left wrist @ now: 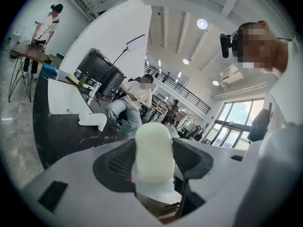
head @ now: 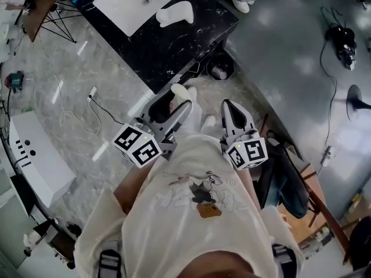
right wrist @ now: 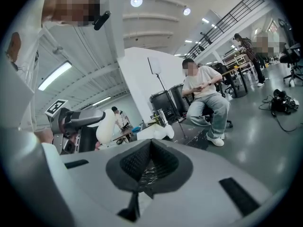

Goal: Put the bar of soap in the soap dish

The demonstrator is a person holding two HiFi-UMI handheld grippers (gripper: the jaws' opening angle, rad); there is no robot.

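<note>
Left tongs (head: pixel 175 100) (left wrist: pixel 152 161): clamped on the bar of soap, held near the person's chest and off the counter.
Bar of soap (head: pixel 179 90) (left wrist: pixel 152 151): pale, rounded, upright between the two dark pads, its top standing above them.
Right tongs (head: pixel 229 106) (right wrist: pixel 148 167): pads pressed together with nothing between them, at 3 o'clock of the left tongs.
Counter (head: pixel 174 48): black, marbled, at 12 o'clock of both tongs.
Soap dish (head: pixel 175 13) (left wrist: pixel 93 121): white, on the counter, well apart from the soap.
Basin (head: pixel 132 2): white, at 9 o'clock of the dish.
</note>
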